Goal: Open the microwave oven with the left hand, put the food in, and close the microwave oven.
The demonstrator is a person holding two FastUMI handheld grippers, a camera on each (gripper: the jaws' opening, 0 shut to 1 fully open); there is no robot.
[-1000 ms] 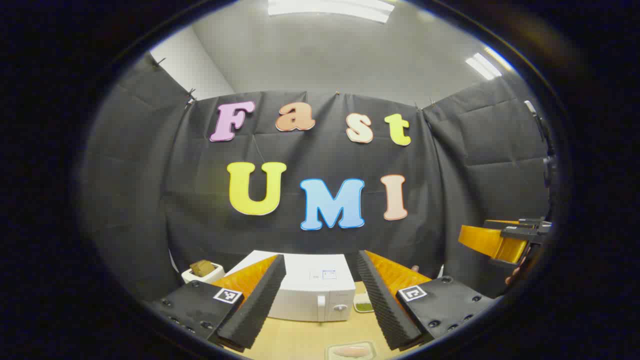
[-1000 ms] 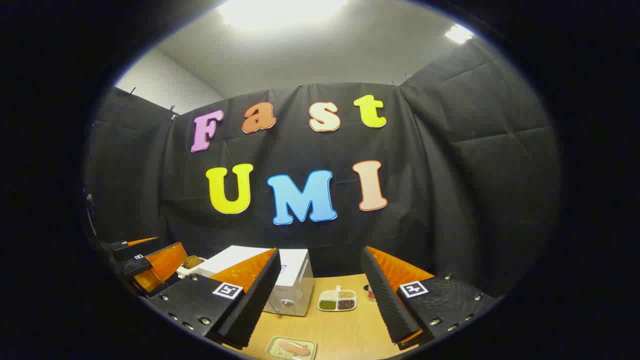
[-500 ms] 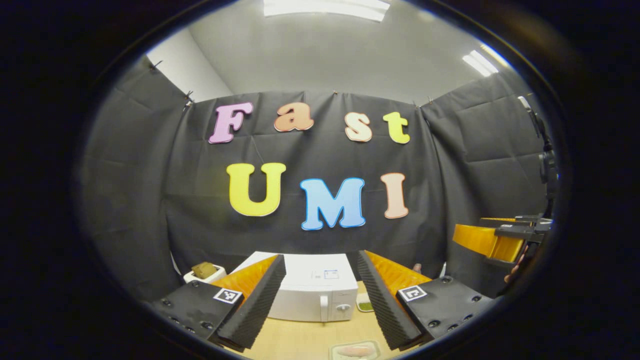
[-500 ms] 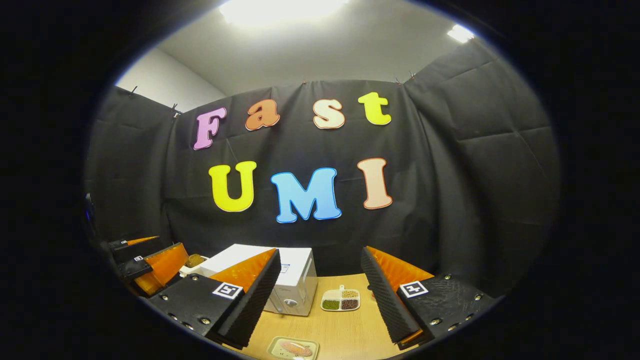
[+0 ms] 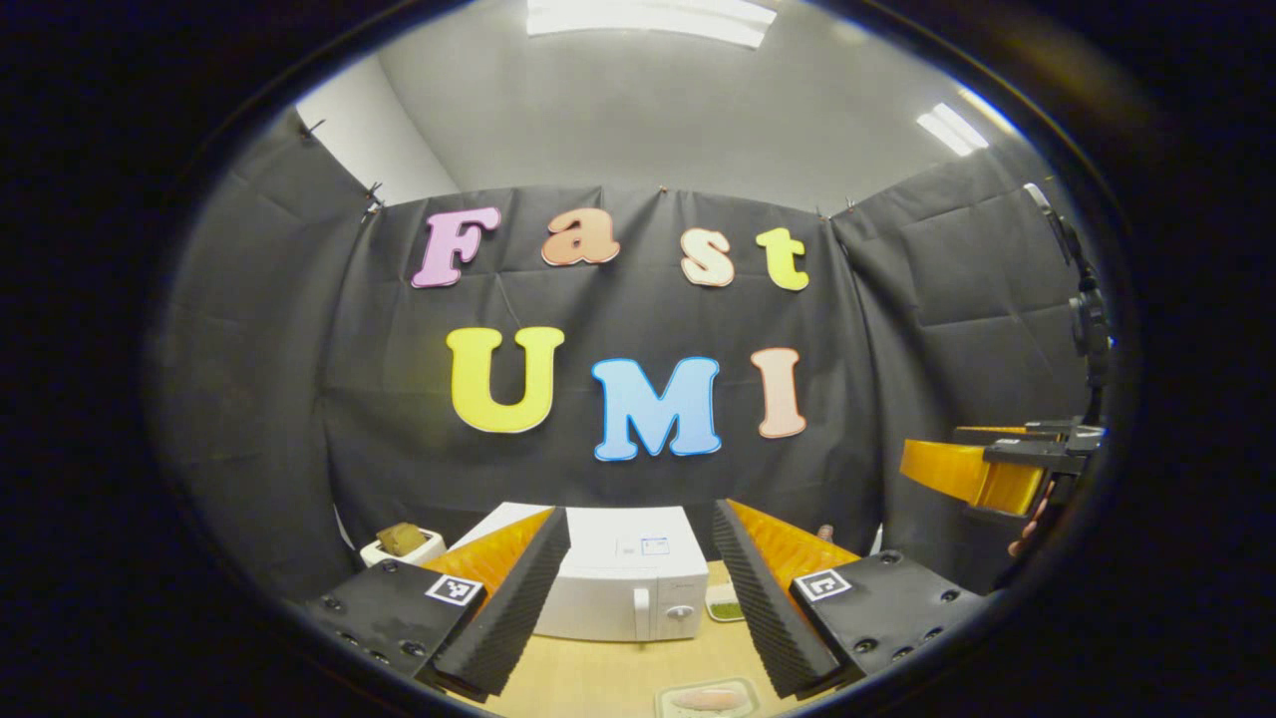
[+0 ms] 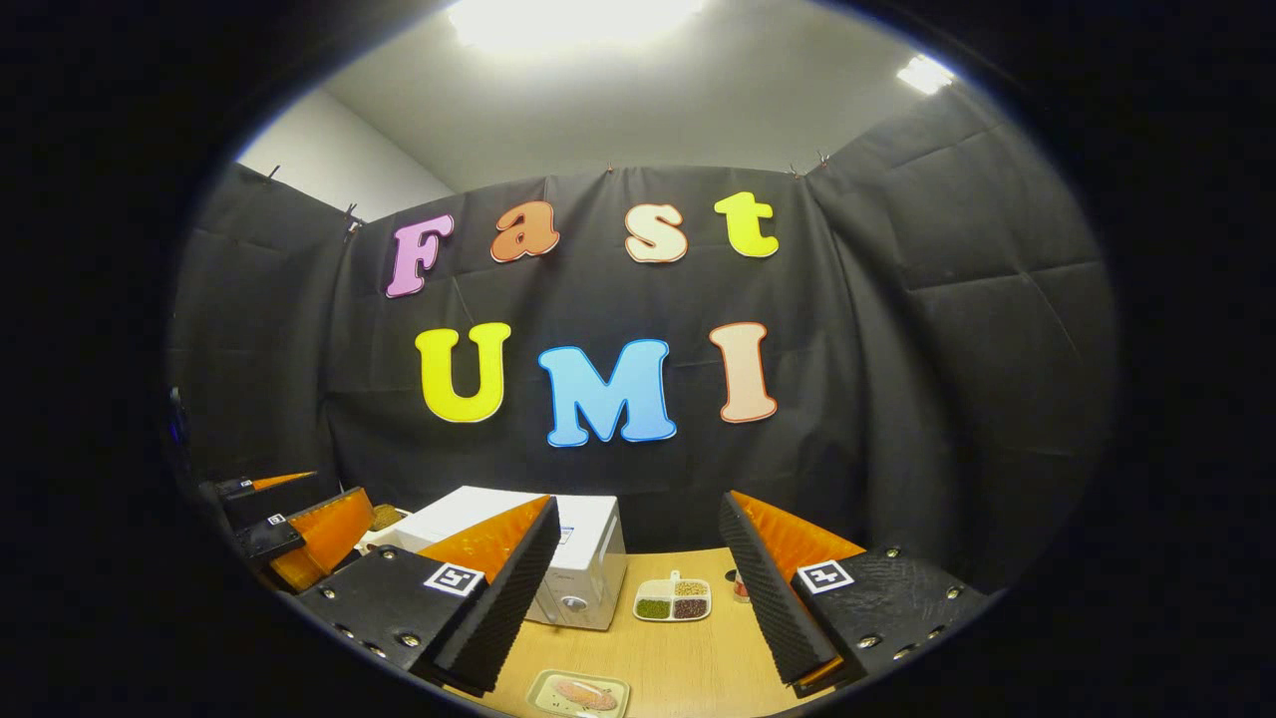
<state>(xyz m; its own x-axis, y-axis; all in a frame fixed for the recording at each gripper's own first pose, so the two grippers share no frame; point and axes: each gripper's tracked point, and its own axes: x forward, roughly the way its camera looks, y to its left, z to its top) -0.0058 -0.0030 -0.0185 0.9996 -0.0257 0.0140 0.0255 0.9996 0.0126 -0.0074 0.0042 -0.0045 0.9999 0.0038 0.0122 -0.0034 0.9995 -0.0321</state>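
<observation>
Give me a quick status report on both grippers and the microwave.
Left gripper open, empty, short of the microwave. Right gripper open, empty. Door shut; food tray on the table. Path looks clear.

Black cloth walls point(image 6: 947, 329), grey ceiling point(image 5: 638, 110), seemingly strip lights point(image 5: 648, 15).

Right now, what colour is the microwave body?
White. The microwave shows best in the left gripper view, front-on with its door shut.

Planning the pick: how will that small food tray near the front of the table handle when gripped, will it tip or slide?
The food tray looks shallow and thin-rimmed, so probably light and liable to slide on the smooth wooden table. The food lies loose in it, so tilting may shift it. A one-edge grip would likely sag.
</observation>
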